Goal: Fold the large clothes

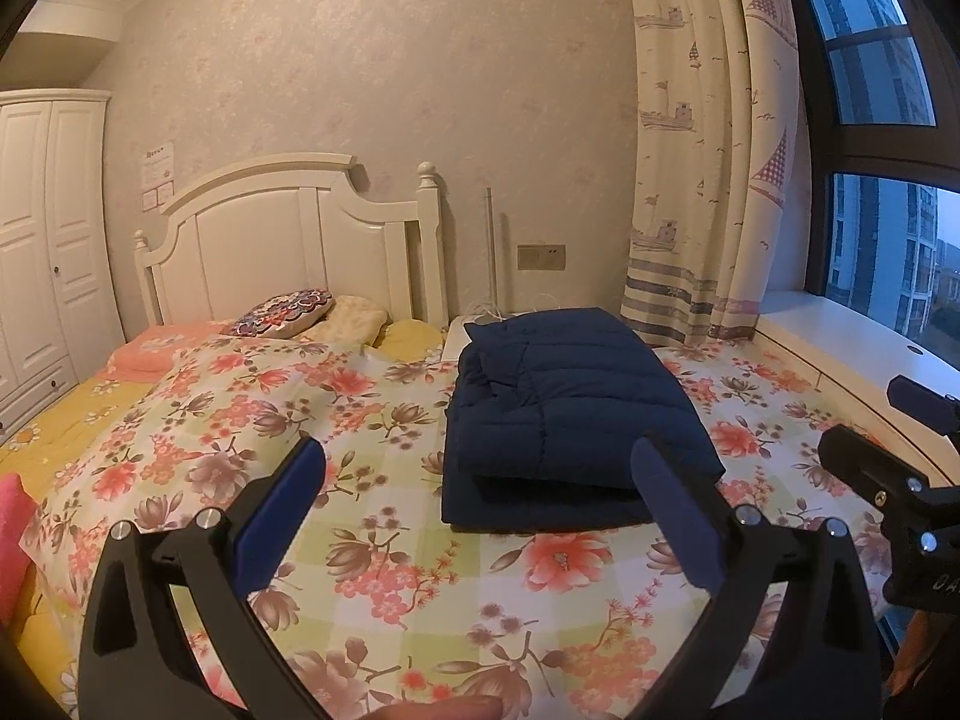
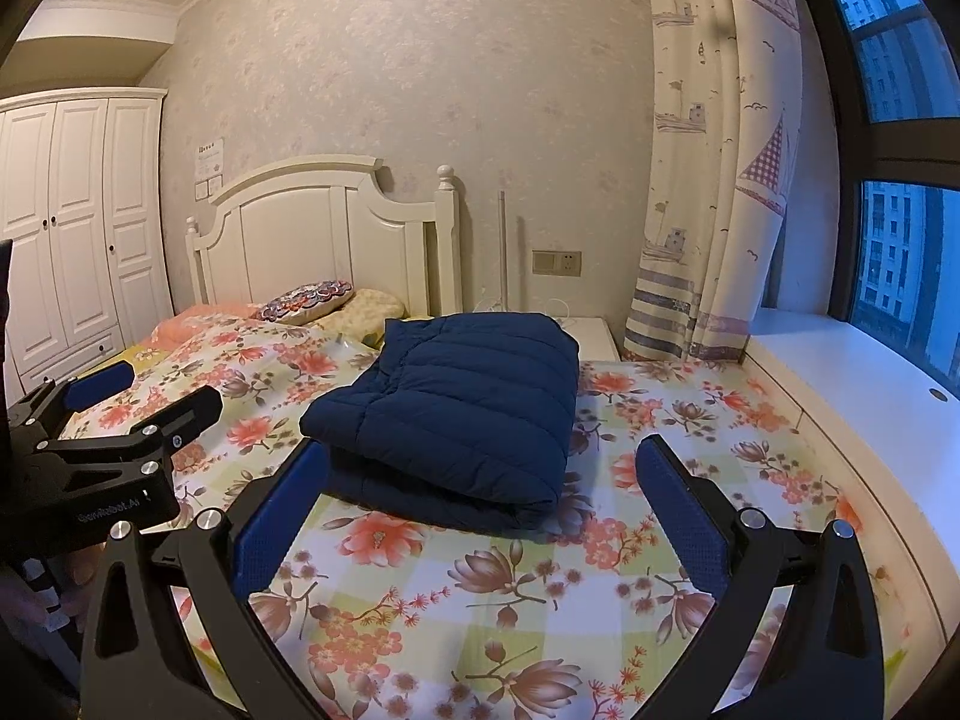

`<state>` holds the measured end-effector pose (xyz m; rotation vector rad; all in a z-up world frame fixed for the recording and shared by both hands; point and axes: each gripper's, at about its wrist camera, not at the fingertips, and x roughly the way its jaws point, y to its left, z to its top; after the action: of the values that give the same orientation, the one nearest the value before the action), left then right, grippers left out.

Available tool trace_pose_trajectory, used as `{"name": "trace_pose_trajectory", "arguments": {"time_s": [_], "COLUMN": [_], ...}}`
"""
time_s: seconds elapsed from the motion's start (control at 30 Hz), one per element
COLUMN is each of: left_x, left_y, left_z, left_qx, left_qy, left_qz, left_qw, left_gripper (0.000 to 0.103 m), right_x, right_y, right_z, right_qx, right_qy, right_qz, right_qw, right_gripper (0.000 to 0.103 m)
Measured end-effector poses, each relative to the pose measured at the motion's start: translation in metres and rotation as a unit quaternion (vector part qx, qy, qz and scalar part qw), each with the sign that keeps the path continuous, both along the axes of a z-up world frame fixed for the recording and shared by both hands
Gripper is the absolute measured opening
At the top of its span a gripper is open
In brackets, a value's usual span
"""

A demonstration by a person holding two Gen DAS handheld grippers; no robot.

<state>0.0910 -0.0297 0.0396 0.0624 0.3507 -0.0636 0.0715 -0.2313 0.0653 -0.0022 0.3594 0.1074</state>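
A dark blue quilted jacket (image 1: 570, 408) lies folded in a thick rectangle on the floral bedspread (image 1: 384, 570); it also shows in the right wrist view (image 2: 462, 414). My left gripper (image 1: 480, 468) is open and empty, held above the spread just short of the jacket's near edge. My right gripper (image 2: 486, 468) is open and empty, its left fingertip close to the jacket's near corner. Each gripper shows in the other's view: the right one at the right edge (image 1: 870, 426), the left one at the left edge (image 2: 144, 390).
White headboard (image 1: 288, 240) and pillows (image 1: 282, 315) lie at the far end. A white nightstand (image 2: 591, 336) stands behind the jacket. A curtain (image 1: 696, 150), white window ledge (image 2: 870, 396) and window are on the right. A wardrobe (image 2: 78, 228) stands at left.
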Motion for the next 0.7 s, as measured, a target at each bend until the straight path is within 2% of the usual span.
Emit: {"name": "trace_pose_trajectory", "arguments": {"time_s": [0.7], "left_x": [-0.0001], "left_y": [0.0028], "left_z": [-0.0042], "left_qx": [0.006], "left_qy": [0.008], "left_qz": [0.004], "left_qw": [0.9999], "left_gripper": [0.101], "right_x": [-0.0001], "right_y": [0.0037], "right_z": [0.0002], "right_qx": [0.0], "right_qy": [-0.001], "right_qz": [-0.002], "right_qw": [1.0], "right_gripper": [0.099]}}
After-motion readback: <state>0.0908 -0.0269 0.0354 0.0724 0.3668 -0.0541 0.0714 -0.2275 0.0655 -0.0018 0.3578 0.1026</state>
